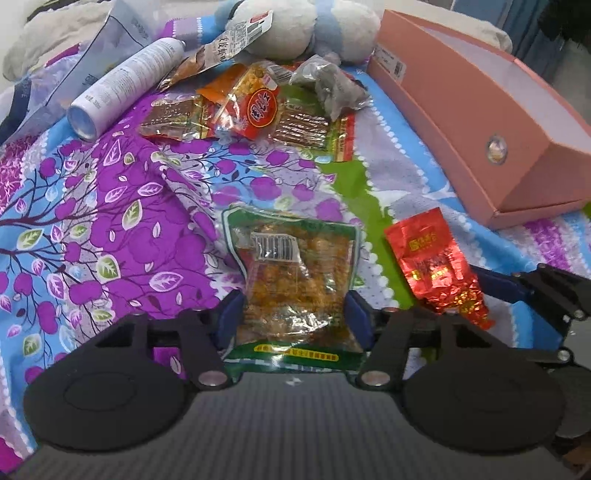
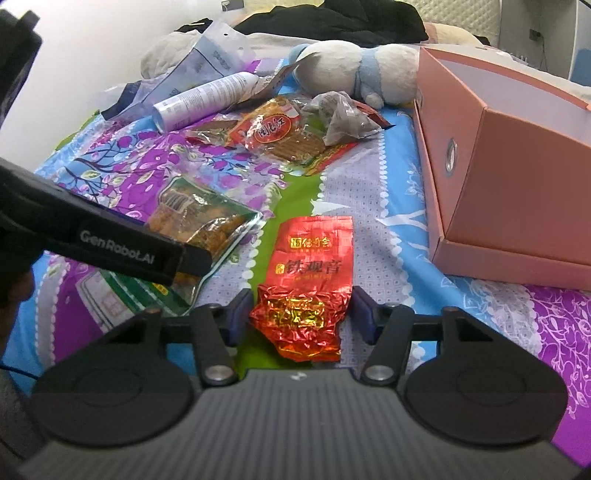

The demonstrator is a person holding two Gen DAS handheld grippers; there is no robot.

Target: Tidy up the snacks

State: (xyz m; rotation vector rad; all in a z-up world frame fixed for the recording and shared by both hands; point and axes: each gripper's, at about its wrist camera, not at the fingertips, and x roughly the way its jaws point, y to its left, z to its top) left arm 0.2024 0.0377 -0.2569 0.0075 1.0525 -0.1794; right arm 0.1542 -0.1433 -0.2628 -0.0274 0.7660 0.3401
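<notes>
A green-edged clear snack packet [image 1: 295, 266] lies on the patterned bedsheet, its lower half between the blue pads of my left gripper [image 1: 293, 321], which touch both of its sides. The same green packet [image 2: 207, 221] shows in the right wrist view, partly hidden by the left tool's black body. A red foil tea packet [image 2: 310, 266] lies just to its right. My right gripper [image 2: 301, 317] has its pads against the crumpled lower end of that packet. The red packet [image 1: 436, 258] also shows in the left wrist view. An open pink box [image 1: 480, 110] stands at the right.
A pile of snack packets [image 1: 258, 107] lies farther back, with a white spray can [image 1: 125, 85] on its side to the left. A plush toy [image 1: 295, 26] and a clear plastic bag [image 1: 110, 37] sit behind them. The pink box [image 2: 517, 166] walls off the right side.
</notes>
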